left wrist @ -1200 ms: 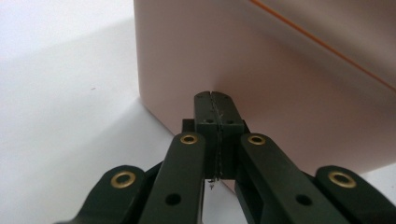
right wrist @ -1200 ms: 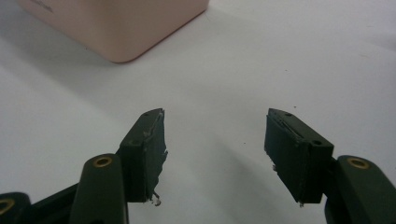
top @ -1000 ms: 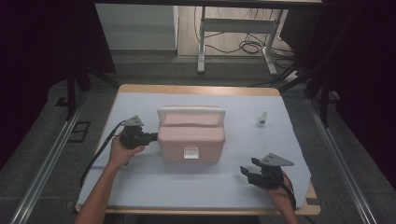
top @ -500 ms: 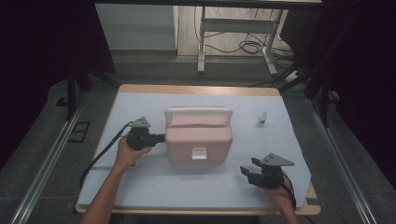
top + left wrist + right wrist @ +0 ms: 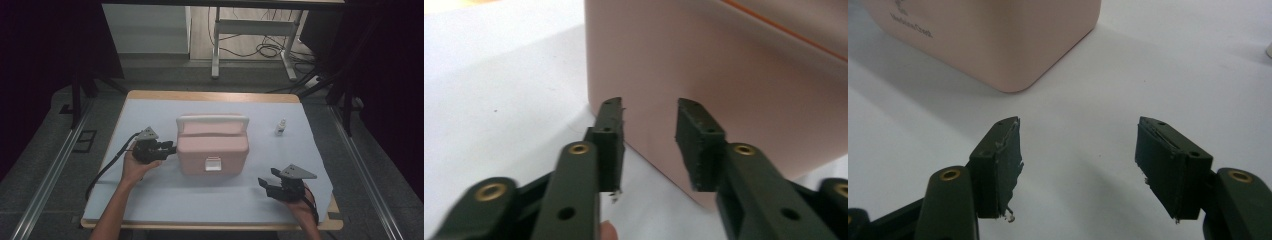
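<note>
Where left gripper (image 5: pixel 171 148) points: pink box (image 5: pixel 212 145).

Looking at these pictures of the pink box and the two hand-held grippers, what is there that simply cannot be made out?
- Inside of the pink box: high view, hidden by its closed lid.
- Print on the box's side: right gripper view, blurred and cut off by the top edge.
- Small white bottle: high view, too small to read its label or tell its contents.
- Left gripper: left gripper view, jaws open by the box wall; whether the tips touch it is unclear.
</note>
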The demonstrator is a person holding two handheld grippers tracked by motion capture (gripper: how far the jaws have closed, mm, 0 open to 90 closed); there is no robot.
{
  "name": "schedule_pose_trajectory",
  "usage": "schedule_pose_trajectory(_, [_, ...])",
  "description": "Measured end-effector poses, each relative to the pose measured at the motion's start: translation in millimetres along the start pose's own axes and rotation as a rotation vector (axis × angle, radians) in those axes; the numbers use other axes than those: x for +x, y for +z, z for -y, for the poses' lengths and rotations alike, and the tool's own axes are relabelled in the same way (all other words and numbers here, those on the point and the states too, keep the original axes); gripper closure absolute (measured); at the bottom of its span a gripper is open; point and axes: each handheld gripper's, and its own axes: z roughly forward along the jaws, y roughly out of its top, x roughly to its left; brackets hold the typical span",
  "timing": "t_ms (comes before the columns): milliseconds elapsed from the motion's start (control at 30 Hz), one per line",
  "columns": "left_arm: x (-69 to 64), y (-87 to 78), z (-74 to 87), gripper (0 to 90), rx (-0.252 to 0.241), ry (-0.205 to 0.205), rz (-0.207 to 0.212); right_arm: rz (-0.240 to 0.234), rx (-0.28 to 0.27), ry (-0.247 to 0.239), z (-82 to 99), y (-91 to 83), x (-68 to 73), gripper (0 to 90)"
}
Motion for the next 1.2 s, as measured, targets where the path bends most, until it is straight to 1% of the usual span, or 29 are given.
schedule_pose_trajectory(33, [0.3, -2.0, 2.0, 60.2, 0.0, -0.002, -0.006, -0.001, -0.001, 0.002, 0.1, -0.3, -0.4, 34.9])
schedule_pose_trajectory(67, [0.6, -3.6, 4.2, 58.4, -0.001, -0.006, -0.011, -0.001, 0.001, 0.001, 0.1, -0.9, -0.8, 34.9])
schedule_pose_trajectory(100, [0.9, -4.9, 6.6, 54.7, 0.001, -0.012, -0.012, -0.002, -0.001, -0.002, 0.4, -1.0, -1.2, 35.2])
schedule_pose_trajectory(133, [0.9, -7.0, 10.9, 52.4, 0.014, -0.013, -0.022, -0.001, -0.003, -0.004, 0.7, -0.6, -1.2, 35.3])
schedule_pose_trajectory(233, [-0.5, -9.8, 16.2, 50.1, 0.025, -0.009, -0.043, 0.0, 0.003, -0.012, 1.2, -0.1, -1.3, 35.3])
schedule_pose_trajectory(300, [-2.3, -11.3, 20.7, 45.9, 0.04, -0.002, -0.051, -0.002, 0.016, -0.008, 1.5, 1.3, -0.6, 35.4])
schedule_pose_trajectory(367, [-4.6, -12.7, 25.5, 45.1, 0.047, 0.003, -0.058, -0.005, 0.019, -0.007, 1.4, 1.4, -0.5, 35.6])
schedule_pose_trajectory(400, [-6.0, -13.4, 28.0, 43.1, 0.05, 0.006, -0.057, -0.013, 0.028, -0.006, 1.1, 1.5, -0.2, 35.3])
schedule_pose_trajectory(467, [-10.1, -14.7, 33.4, 42.8, 0.044, 0.016, -0.057, -0.014, 0.032, -0.01, 1.0, 1.5, -0.2, 35.0])
schedule_pose_trajectory(500, [-12.0, -15.3, 36.5, 42.1, 0.041, 0.017, -0.055, -0.005, 0.048, -0.012, 0.8, 2.0, 0.0, 33.2])
schedule_pose_trajectory(533, [-14.9, -15.1, 40.8, 41.9, 0.059, 0.03, -0.056, -0.004, 0.055, -0.011, 0.7, 2.4, -0.2, 32.6])
schedule_pose_trajectory(567, [-14.9, -15.1, 40.8, 41.1, 0.059, 0.03, -0.056, 0.001, 0.062, -0.007, 0.6, 3.0, -0.5, 32.0])
schedule_pose_trajectory(633, [-17.1, -16.1, 44.8, 40.6, 0.076, 0.047, -0.071, 0.004, 0.071, -0.002, 0.4, 3.8, -0.7, 30.7])
schedule_pose_trajectory(700, [-18.8, -17.8, 49.1, 40.5, 0.082, 0.043, -0.076, 0.008, 0.074, 0.0, 0.3, 4.1, -0.7, 30.2])
schedule_pose_trajectory(733, [-20.5, -18.5, 51.9, 40.1, 0.104, 0.062, -0.1, 0.014, 0.081, 0.007, -0.3, 4.3, -1.1, 29.4])
schedule_pose_trajectory(867, [-23.4, -17.4, 54.6, 39.4, 0.115, 0.072, -0.103, 0.026, 0.087, 0.017, -0.8, 4.4, -2.9, 29.0])
schedule_pose_trajectory(900, [-24.1, -16.5, 55.2, 38.7, 0.122, 0.074, -0.104, 0.029, 0.095, 0.033, -1.1, 4.1, -4.0, 28.9])
schedule_pose_trajectory(1000, [-25.1, -13.6, 57.7, 38.3, 0.142, 0.085, -0.125, 0.035, 0.107, 0.044, -2.4, 3.2, -5.9, 28.9])
schedule_pose_trajectory(1033, [-26.5, -12.7, 59.3, 37.6, 0.158, 0.092, -0.121, 0.044, 0.117, 0.047, -4.1, 2.4, -7.5, 29.0])
schedule_pose_trajectory(1067, [-26.5, -12.7, 59.3, 37.4, 0.158, 0.092, -0.121, 0.044, 0.117, 0.047, -4.1, 2.4, -7.5, 29.0])
schedule_pose_trajectory(1100, [-27.8, -12.7, 60.1, 37.5, 0.155, 0.092, -0.116, 0.049, 0.137, 0.048, -7.4, 2.8, -9.7, 29.0])
schedule_pose_trajectory(1200, [-27.9, -12.1, 60.5, 37.4, 0.163, 0.099, -0.118, 0.052, 0.156, 0.045, -11.6, 4.0, -11.2, 29.2])
